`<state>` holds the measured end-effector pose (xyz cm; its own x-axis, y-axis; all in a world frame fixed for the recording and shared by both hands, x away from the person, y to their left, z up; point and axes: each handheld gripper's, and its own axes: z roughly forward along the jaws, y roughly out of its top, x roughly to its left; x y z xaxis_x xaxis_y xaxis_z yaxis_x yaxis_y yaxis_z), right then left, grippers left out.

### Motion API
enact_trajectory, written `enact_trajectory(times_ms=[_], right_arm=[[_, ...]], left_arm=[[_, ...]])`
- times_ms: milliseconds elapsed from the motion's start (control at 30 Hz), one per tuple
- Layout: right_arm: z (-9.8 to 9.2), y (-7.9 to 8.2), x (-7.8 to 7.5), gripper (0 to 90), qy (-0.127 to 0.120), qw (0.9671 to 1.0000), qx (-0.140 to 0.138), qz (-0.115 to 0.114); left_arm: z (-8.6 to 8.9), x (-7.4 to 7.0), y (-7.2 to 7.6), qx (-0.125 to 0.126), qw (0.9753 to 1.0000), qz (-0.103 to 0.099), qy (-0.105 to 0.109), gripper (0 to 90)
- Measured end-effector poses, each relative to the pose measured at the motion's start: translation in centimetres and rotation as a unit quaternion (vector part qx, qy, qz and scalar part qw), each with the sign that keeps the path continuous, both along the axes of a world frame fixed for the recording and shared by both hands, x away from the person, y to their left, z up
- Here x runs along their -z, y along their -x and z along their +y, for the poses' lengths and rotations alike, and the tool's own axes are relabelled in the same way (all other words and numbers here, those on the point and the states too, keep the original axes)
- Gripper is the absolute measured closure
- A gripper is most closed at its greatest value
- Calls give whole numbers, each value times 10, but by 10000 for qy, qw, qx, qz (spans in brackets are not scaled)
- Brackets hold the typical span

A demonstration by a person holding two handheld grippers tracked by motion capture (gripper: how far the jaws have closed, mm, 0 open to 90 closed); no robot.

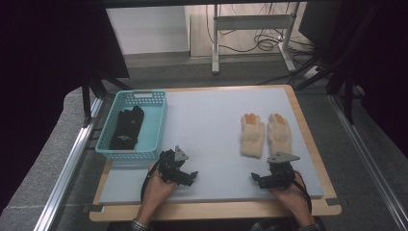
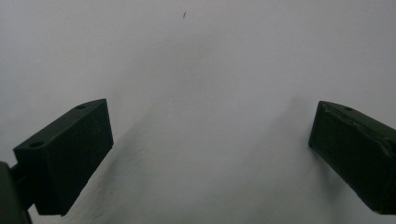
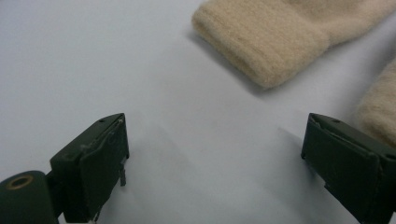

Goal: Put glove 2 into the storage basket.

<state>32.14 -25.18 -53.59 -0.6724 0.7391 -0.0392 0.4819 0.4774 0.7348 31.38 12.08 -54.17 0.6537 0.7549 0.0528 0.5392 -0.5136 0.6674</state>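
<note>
Two cream knitted gloves with orange fingertips lie side by side on the right of the pale mat, one (image 1: pixel 252 134) left of the other (image 1: pixel 279 132). My right gripper (image 1: pixel 255 178) rests on the mat just in front of them, open and holding nothing. In the right gripper view its jaws (image 3: pixel 215 154) stand wide apart, with one glove's cuff (image 3: pixel 275 42) ahead and the second glove (image 3: pixel 380 107) beside the right jaw. My left gripper (image 1: pixel 193 176) sits near the front left, open over bare mat (image 2: pixel 210 70).
A teal plastic basket (image 1: pixel 161 113) stands at the mat's left edge with a pair of black gloves (image 1: pixel 127 126) inside. The mat (image 1: pixel 207 125) lies on a wooden tabletop (image 1: pixel 216 209). Beyond the table are a metal frame and cables on the floor.
</note>
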Motion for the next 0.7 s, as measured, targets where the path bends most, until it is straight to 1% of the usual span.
enact_trajectory(times_ms=[67,100,133,167,200,233,267,367,500,600,700], right_arm=[[0,0,0,74,-2,10000,-4,-2],[0,0,0,74,-1,10000,-7,-6],[0,0,0,75,1,10000,-8,-8],[0,0,0,75,0,10000,-10,-10],[0,0,0,75,2,10000,-11,-11],[0,0,0,76,10,10000,-12,-16],[0,0,0,77,13,10000,-15,-19],[0,1,-1,86,21,10000,-18,-18],[0,1,-3,150,48,10000,-78,-6],[1,1,-6,172,46,9999,-81,83],[0,0,-12,190,-87,9999,-62,73]], left_arm=[[3,2,0,-16,9999,36,125,1],[5,4,-1,0,9997,67,229,1],[7,6,-2,7,9992,120,381,2],[10,7,-4,-17,9984,231,515,1],[10,7,-3,-44,9983,212,536,9],[9,7,-3,-21,9988,202,453,12],[9,7,-3,-21,9989,186,439,7],[9,7,-3,-26,9987,193,462,7],[9,8,-3,-26,9987,183,473,7],[9,8,-3,-28,9987,181,477,8],[9,8,-3,-19,9987,180,473,7]])
